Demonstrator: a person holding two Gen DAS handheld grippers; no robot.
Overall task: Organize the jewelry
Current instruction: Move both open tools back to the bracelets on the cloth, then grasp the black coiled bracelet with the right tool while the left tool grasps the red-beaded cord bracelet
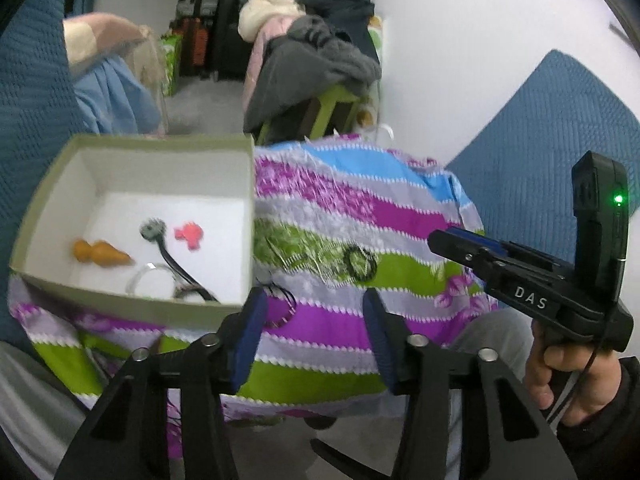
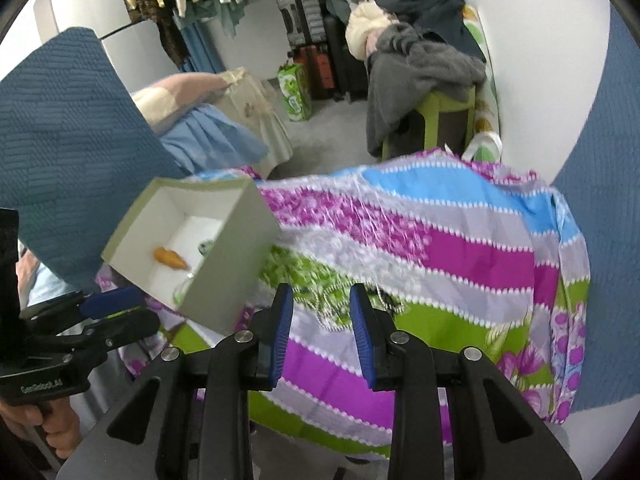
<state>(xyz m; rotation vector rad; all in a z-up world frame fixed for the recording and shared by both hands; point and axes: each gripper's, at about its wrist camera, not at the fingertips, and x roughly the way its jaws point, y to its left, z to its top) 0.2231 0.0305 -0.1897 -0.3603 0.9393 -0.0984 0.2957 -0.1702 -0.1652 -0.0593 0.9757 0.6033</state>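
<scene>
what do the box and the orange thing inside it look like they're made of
The box looks like cardboard: thin straight walls, matte olive outside, plain white inside. The orange piece looks like smooth plastic or resin, judging by its rounded, even-coloured lobes with a faint sheen; blur leaves it open.

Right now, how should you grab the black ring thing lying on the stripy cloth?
Pinch one side of the black bracelet across its band, coming straight down from above. It lies flat on the striped cloth, so only its thin rim offers a hold. Both grippers look open.
</scene>
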